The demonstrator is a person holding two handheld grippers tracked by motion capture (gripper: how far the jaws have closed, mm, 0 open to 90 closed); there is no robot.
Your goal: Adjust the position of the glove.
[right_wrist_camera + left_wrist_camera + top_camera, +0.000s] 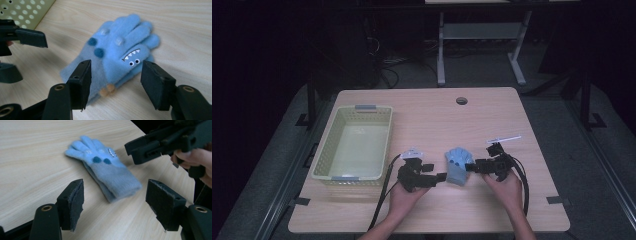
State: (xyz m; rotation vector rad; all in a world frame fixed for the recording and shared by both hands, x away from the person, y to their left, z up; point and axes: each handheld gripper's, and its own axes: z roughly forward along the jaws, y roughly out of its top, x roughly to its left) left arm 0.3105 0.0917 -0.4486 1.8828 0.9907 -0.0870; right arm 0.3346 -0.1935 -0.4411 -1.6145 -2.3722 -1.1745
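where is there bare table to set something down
Free: the far half of the table, from the basket across to the right edge past the small hole; also the near strip in front of the basket. Crowded: the near middle, where both tongs, left and right, flank the blue gloves, and around the white strip.

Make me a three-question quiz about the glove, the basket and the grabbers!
1. Where is the basket?
A. left of the glove
B. right of it
C. on top of it

2. What colour is the glove?
A. red
B. blue
C. black

3. What is the right gripper doing?
A. squeezing the basket
B. lifting the glove high
C. open around the glove

Answers: 1 A, the high view shows the basket at the table's left side. 2 B, its fabric is light blue. 3 C, its fingers stand apart on either side of the lying glove.
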